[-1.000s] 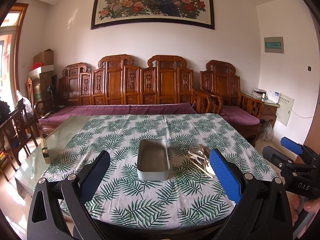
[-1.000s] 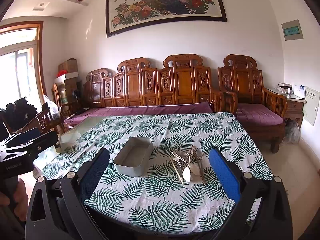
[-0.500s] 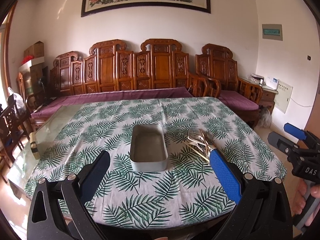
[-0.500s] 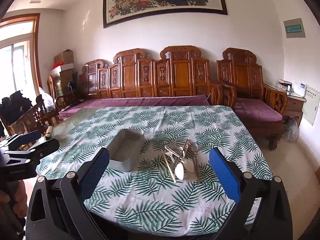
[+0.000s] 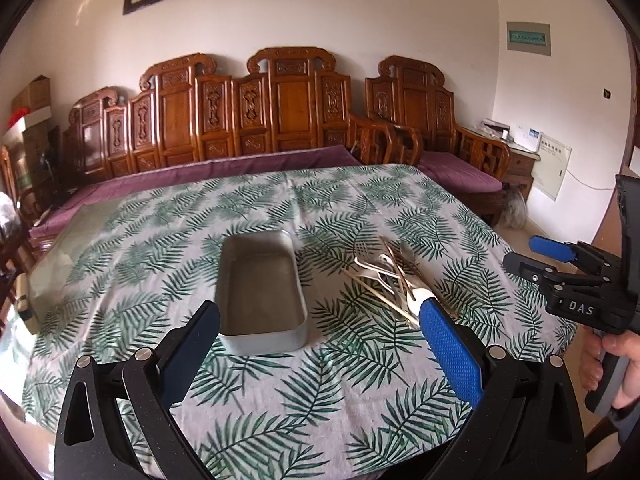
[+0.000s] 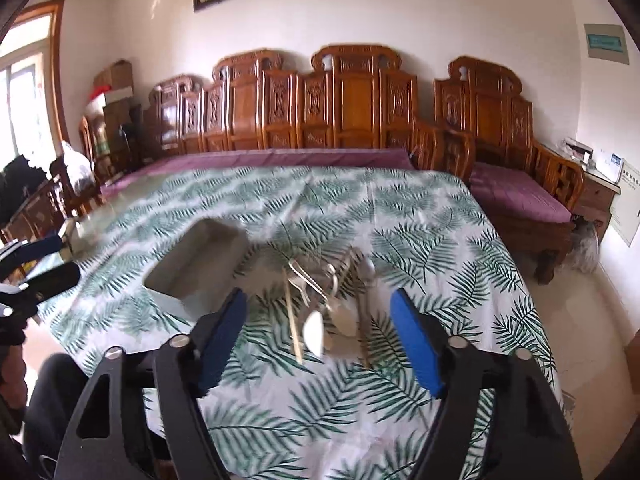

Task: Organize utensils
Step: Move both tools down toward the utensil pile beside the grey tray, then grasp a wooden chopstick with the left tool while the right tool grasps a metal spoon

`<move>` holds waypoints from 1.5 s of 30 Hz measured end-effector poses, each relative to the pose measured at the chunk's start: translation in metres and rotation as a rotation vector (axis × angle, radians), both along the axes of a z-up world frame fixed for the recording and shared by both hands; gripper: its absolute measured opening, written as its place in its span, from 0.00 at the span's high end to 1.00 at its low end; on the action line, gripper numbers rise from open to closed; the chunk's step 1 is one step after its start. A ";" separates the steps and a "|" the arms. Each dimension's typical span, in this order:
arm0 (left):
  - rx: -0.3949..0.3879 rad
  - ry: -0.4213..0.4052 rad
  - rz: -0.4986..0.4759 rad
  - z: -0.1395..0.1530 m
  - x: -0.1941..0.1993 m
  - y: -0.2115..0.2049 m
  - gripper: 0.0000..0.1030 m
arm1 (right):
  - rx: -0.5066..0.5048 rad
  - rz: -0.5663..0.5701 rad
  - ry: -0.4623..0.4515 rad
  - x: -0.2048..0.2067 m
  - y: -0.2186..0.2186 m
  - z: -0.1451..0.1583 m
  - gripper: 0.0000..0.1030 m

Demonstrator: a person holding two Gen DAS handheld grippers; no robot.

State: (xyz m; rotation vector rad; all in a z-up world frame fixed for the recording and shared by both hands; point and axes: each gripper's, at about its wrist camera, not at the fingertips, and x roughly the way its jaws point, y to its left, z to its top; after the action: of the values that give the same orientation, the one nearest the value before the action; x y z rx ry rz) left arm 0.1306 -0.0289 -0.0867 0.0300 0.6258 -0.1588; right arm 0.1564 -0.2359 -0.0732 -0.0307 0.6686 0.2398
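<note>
Rectangular metal tin (image 5: 262, 292), rounded corners, dull grey, lying on palm-leaf print tablecloth (image 5: 320, 408). Just right of tin: loose pile of utensils (image 5: 390, 278), thin metal handles crossed, pale spoon bowls, wooden chopsticks; exact count unclear, right wrist view blurred. Left gripper (image 5: 320, 312) hanging near tin's near end, jaws spread wide, gripping nothing, textured blue pads. Right gripper (image 6: 320, 308) low above utensil pile, jaws parted, nothing between. Carved wooden bench (image 5: 280, 112) with purple cushion behind table.
</note>
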 end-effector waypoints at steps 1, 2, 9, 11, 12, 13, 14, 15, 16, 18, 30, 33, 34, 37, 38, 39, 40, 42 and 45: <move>-0.004 0.011 -0.009 -0.004 0.006 -0.003 0.06 | -0.006 0.005 0.010 0.004 -0.002 -0.003 0.33; -0.006 0.023 -0.017 -0.009 0.012 -0.006 0.06 | -0.016 0.009 0.025 0.011 -0.004 -0.009 0.35; -0.002 0.090 -0.061 -0.035 0.048 -0.023 0.06 | -0.044 0.041 0.130 0.053 -0.014 -0.044 0.54; -0.002 0.108 -0.070 -0.042 0.056 -0.028 0.06 | -0.057 0.043 0.146 0.064 -0.016 -0.053 0.56; -0.002 0.118 -0.077 -0.045 0.060 -0.031 0.06 | -0.057 0.047 0.159 0.070 -0.018 -0.059 0.57; -0.003 0.125 -0.085 -0.048 0.064 -0.033 0.06 | -0.059 0.049 0.169 0.074 -0.019 -0.063 0.59; -0.002 0.133 -0.091 -0.050 0.068 -0.035 0.07 | -0.062 0.051 0.180 0.080 -0.021 -0.070 0.61; -0.001 0.143 -0.100 -0.054 0.074 -0.039 0.07 | -0.060 0.061 0.189 0.085 -0.022 -0.077 0.63; 0.000 0.152 -0.108 -0.057 0.079 -0.043 0.08 | -0.055 0.082 0.191 0.089 -0.024 -0.081 0.73; 0.008 0.159 -0.114 -0.064 0.088 -0.051 0.09 | -0.051 0.110 0.197 0.096 -0.027 -0.090 0.77; -0.011 0.260 -0.181 -0.105 0.149 -0.101 0.34 | 0.050 0.100 0.312 0.124 -0.058 -0.127 0.77; -0.012 0.277 -0.196 -0.108 0.164 -0.113 0.41 | 0.044 0.100 0.307 0.124 -0.059 -0.126 0.77; -0.014 0.286 -0.205 -0.110 0.170 -0.117 0.45 | 0.047 0.100 0.306 0.123 -0.059 -0.125 0.77; -0.025 0.330 -0.205 -0.119 0.185 -0.123 0.55 | 0.040 0.100 0.302 0.124 -0.058 -0.123 0.77; -0.033 0.350 -0.203 -0.123 0.191 -0.124 0.62 | 0.033 0.101 0.299 0.123 -0.058 -0.123 0.77; -0.037 0.365 -0.199 -0.127 0.196 -0.124 0.63 | 0.030 0.100 0.298 0.123 -0.058 -0.122 0.77; -0.039 0.374 -0.195 -0.130 0.198 -0.124 0.67 | 0.032 0.099 0.298 0.124 -0.059 -0.122 0.77; -0.044 0.395 -0.189 -0.136 0.205 -0.125 0.73 | 0.035 0.096 0.298 0.124 -0.059 -0.121 0.77; -0.041 0.423 -0.193 -0.143 0.210 -0.129 0.78 | 0.034 0.097 0.299 0.124 -0.059 -0.121 0.77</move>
State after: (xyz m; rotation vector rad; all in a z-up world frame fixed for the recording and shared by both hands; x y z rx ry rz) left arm 0.3408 -0.1579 -0.2301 0.0170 1.0420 -0.3704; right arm 0.2805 -0.2953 -0.1940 0.0051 0.9620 0.3535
